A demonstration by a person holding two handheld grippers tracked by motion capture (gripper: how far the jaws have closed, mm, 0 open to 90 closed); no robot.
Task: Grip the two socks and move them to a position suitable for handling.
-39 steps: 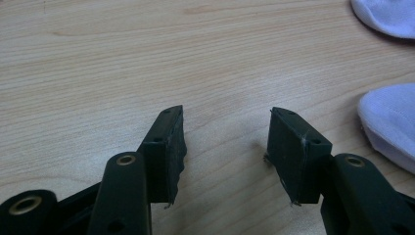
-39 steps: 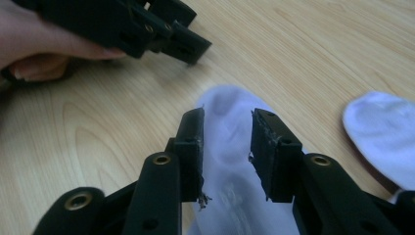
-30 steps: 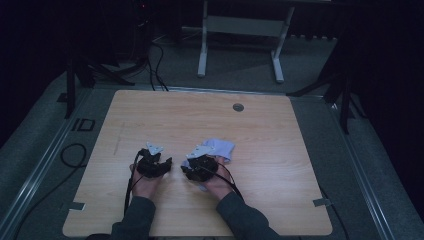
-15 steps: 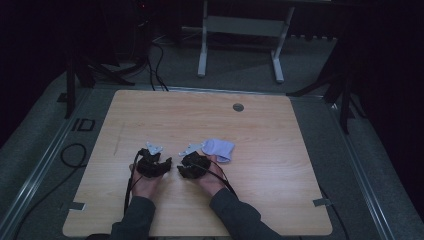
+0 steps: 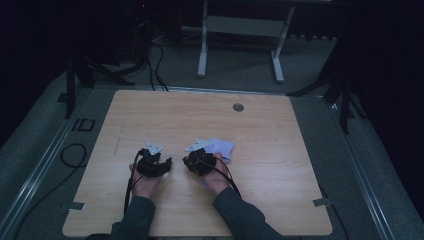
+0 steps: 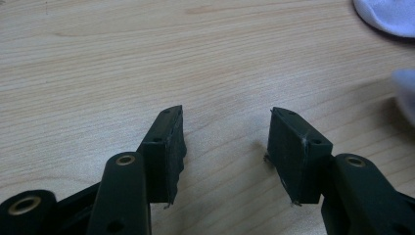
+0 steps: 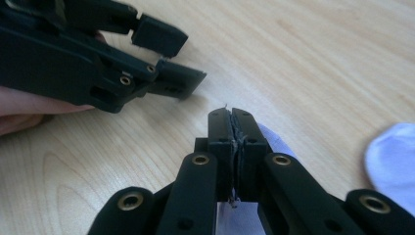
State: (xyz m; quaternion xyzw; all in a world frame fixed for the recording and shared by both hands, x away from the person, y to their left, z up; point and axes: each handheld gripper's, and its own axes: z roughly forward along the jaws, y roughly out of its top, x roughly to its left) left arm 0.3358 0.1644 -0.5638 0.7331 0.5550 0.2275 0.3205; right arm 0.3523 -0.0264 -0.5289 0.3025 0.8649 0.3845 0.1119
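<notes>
The white cloth (image 5: 220,149) lies on the worktop (image 5: 280,165) a little toward the near edge from the middle, just right of centre, its long axis running roughly left to right, and its left end reaches under the right gripper (image 5: 199,161). In the right gripper view that gripper's (image 7: 233,122) jaws have just been closing and now stand pressed together with a thin fold of the cloth (image 7: 271,139) pinched between them, probably to lift or fold that end. The left gripper (image 5: 151,164) rests just beside it, apart from the cloth, its fingers (image 6: 169,147) spread over bare wood with nothing between them, likely waiting to take another edge.
</notes>
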